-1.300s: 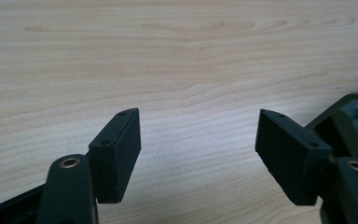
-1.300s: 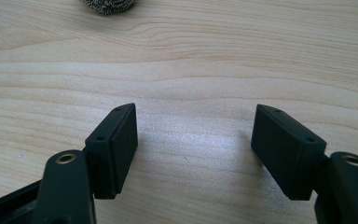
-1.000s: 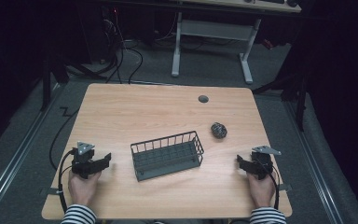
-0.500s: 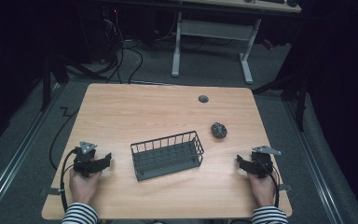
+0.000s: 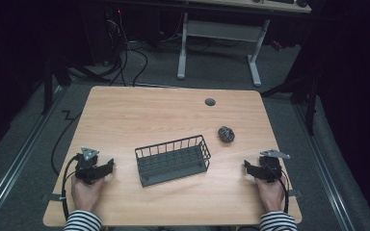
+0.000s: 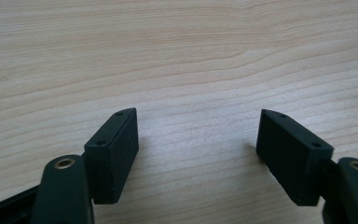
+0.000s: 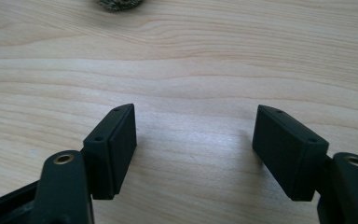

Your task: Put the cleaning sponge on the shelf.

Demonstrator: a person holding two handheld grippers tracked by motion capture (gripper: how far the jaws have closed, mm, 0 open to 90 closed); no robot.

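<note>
Pale wood grain runs across the table (image 5: 125,115) where we rest both hands near its close edge. Our left gripper (image 5: 107,166) sits low at the left, its jaws spread wide with nothing but bare wood between them in the left gripper view (image 6: 198,140). Our right gripper (image 5: 247,167) sits at the right; its jaws have just been opening a little further and stand wide, with bare wood between them (image 7: 193,140). Between the two grippers, apart from each, stands a dark wire basket (image 5: 172,160), lying at a slight angle. A small dark scouring ball (image 5: 226,134) lies on the table just beyond the basket's right end, nearer our right gripper; its lower edge shows at the top of the right gripper view (image 7: 119,3).
</note>
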